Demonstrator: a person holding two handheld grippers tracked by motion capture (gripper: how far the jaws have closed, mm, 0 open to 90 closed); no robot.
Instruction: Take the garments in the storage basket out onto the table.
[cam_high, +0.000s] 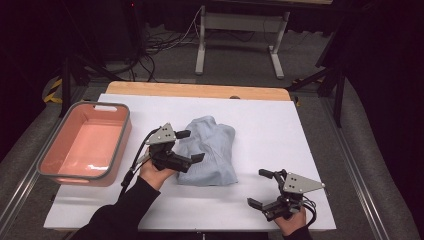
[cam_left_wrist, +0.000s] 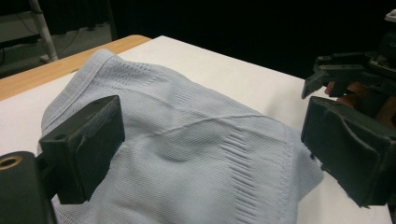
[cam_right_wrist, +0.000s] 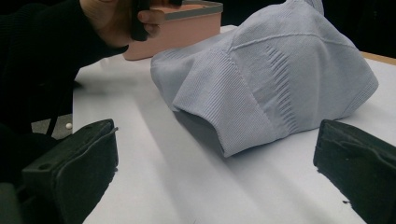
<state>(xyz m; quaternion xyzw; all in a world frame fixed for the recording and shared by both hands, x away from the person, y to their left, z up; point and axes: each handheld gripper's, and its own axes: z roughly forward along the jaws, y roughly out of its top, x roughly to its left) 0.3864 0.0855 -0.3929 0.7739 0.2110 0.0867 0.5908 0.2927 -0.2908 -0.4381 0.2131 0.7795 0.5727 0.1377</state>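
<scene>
On the white table, near its middle, lies a pale blue knit garment, folded or bunched into a low mound, with a pink bin standing well apart at the left edge. Left gripper: held at the garment's left side, jaws wide apart with nothing pressed between them; in the left gripper view the cloth lies below and between the two black jaws, and whether either pad brushes it cannot be told. Right gripper: near the table's front right corner, clear of the garment, jaws likewise apart and empty; its own view looks across bare table toward the mound. Judged from its ribbed weave and slack folds, the garment is light, soft and limp: it should sag and unfold when lifted, will not slip much between pads, and cannot be harmed by a firm pinch. A sensible hold is a doubled edge or the raised fold nearest each gripper, gathering several layers at once. What kind of garment it is, where its collar or sleeves lie, and how many layers are stacked remain hard to make out; its underside is hidden, and the room beyond the table is largely dark.
</scene>
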